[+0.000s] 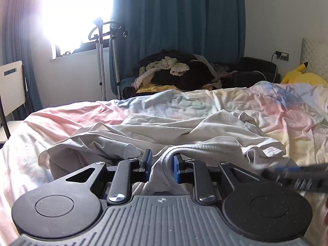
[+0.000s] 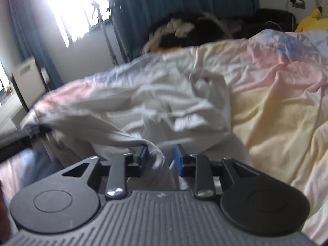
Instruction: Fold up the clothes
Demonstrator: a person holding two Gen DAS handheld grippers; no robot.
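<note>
A crumpled white garment point(image 1: 164, 127) lies on the bed's pastel duvet point(image 1: 287, 112). My left gripper point(image 1: 163, 164) is at its near edge, shut on a thick rolled hem bunched between the blue pads. In the right wrist view, which is motion-blurred, the same garment point(image 2: 164, 106) spreads toward the far left. My right gripper point(image 2: 160, 157) is shut on a fold of its near edge. The right gripper's blurred dark body point(image 1: 297, 174) shows close to the right of the left one. How the garment is laid out is hidden by its folds.
Beyond the bed, a heap of dark and cream clothes point(image 1: 174, 69) sits on a low dark seat. A standing steamer pole point(image 1: 101, 61) is by the bright window, a white chair point(image 1: 12, 86) at the left, and a yellow plush toy point(image 1: 303, 75) near the headboard.
</note>
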